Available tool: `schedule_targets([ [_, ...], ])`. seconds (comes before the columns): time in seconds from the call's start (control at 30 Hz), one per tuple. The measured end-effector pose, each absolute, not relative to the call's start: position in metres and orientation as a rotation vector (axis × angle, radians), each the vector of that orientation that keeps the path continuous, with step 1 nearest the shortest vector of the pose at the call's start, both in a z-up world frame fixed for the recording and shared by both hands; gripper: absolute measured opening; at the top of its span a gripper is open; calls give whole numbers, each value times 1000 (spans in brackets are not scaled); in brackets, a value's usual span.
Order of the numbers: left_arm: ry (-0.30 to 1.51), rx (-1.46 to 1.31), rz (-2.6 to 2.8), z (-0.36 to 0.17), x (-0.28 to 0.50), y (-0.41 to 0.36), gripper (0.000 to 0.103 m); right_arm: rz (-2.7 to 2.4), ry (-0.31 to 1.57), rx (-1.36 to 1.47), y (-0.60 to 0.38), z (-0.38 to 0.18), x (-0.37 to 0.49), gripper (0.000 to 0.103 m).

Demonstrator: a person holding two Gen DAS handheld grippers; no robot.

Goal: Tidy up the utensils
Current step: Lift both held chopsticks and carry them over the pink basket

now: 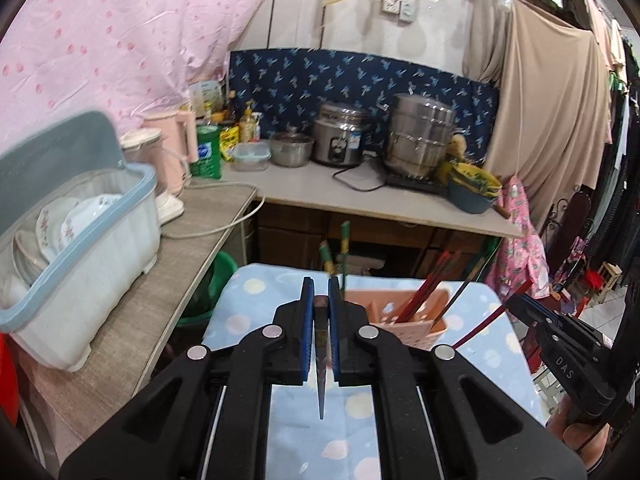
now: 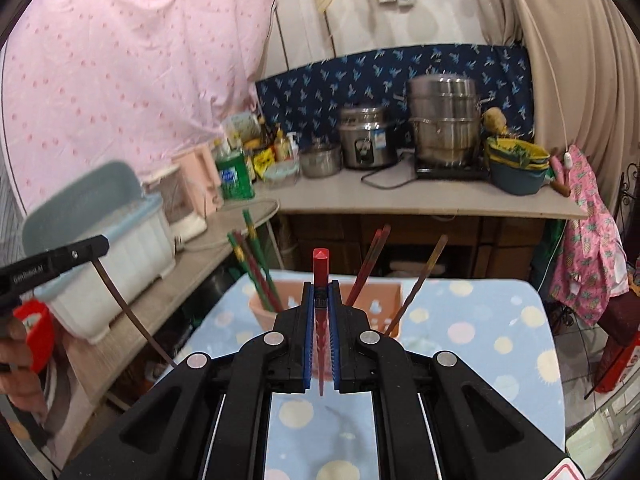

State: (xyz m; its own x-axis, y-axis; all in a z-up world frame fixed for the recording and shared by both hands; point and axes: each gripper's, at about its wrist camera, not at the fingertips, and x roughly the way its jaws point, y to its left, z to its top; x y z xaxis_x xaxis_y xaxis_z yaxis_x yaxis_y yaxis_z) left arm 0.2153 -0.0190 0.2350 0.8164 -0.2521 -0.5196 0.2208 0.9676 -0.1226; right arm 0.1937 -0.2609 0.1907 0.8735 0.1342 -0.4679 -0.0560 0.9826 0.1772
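Observation:
My left gripper (image 1: 320, 292) is shut on a dark brown chopstick (image 1: 321, 364) above the blue dotted tablecloth (image 1: 248, 320). It also shows at the left of the right wrist view (image 2: 80, 250), with the chopstick (image 2: 132, 316) hanging down. My right gripper (image 2: 321, 294) is shut on a red chopstick (image 2: 321, 268); it shows at the right of the left wrist view (image 1: 520, 304), the red chopstick (image 1: 486, 322) slanting down. A pink utensil holder (image 2: 378, 300) (image 1: 416, 312) on the table holds several red, brown and green chopsticks (image 2: 256, 272).
A dish rack with plates (image 1: 92, 248) sits on the left counter beside a pink kettle (image 1: 176, 148). The back counter (image 2: 420, 196) carries pots, a rice cooker (image 2: 366, 138), bottles and bowls. Clothes hang at right.

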Motion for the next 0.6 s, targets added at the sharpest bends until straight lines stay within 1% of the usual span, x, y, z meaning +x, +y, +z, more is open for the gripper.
schedule_targets([
  [0.3,493,-71,-288,279,245,-51,7,91,406,171,-269,241,209,7],
  [0.47,468,-73,-278,289,267,-65,7,102,369,168,-264,259,229,7],
  [0.6,471,-76,-274,287,289,-73,7,99,364,163,-261,262,249,7],
])
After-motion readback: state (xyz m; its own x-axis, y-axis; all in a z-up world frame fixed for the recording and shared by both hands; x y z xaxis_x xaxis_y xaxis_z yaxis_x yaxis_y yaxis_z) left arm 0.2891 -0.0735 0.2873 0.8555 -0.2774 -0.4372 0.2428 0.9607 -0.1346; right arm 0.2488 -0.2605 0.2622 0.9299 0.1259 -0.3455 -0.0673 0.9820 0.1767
